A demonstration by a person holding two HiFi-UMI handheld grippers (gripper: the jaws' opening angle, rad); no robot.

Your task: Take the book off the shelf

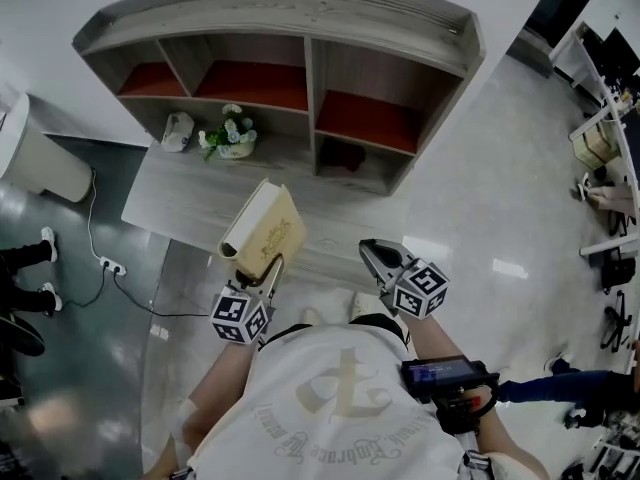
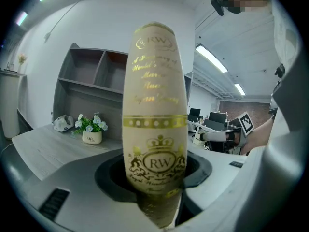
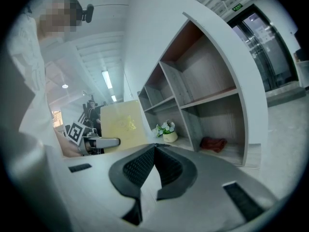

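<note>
We grip the book (image 1: 262,230) by its lower end in our left gripper (image 1: 272,271). Its long axis runs up and away from the jaws, clear of the shelf (image 1: 300,28). Our right gripper (image 1: 383,256) hangs just beside it, jaws pressed together on nothing. Beyond are the grey desk (image 1: 170,198), a flower pot (image 1: 233,140), then the shiny office floor (image 1: 480,198).

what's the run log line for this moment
left gripper: shut on book | book: off the shelf, held in air | right gripper: shut, empty
</note>
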